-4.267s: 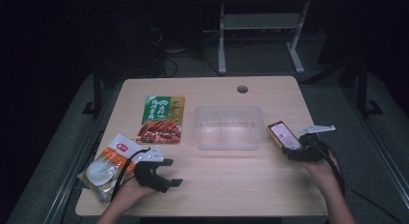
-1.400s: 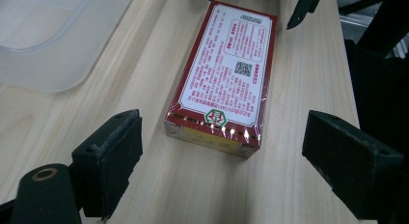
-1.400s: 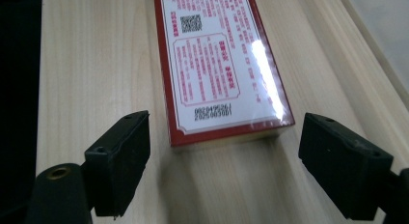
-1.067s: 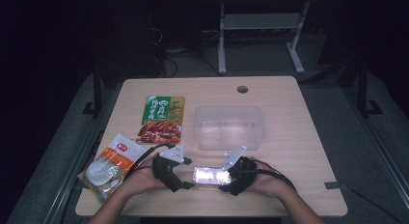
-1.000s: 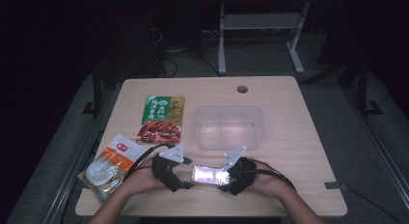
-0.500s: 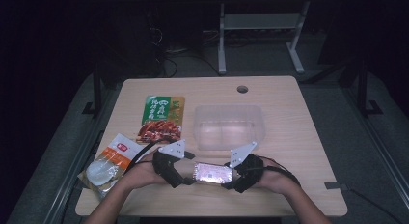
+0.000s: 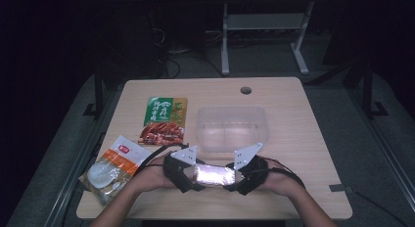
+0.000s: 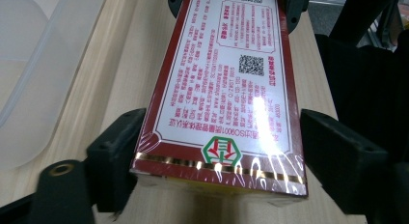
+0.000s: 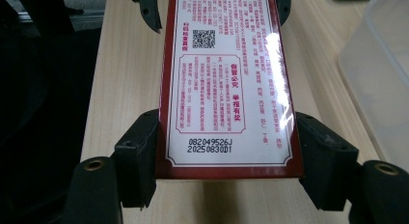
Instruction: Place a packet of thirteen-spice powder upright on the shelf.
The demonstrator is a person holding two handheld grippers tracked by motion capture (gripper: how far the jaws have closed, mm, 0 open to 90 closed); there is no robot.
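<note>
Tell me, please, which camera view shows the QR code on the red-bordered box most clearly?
The left gripper view: the QR code on the red-bordered box is large and sharp there. The right gripper view shows it smaller, farther up. In the high view the box is only a glare-washed strip.

Both forearms come in from the near edge of the table and angle inward, so the 2 grippers face each other, jaws pointing toward one another. The left gripper has its grey plate tilted up on top; its 2 jaws have just been closing, with the box between them: the left jaw touches the box's edge, the right jaw stands just clear of it. The right gripper also carries a tilted plate; its 2 jaws sit against both long edges of the box's other end.
</note>
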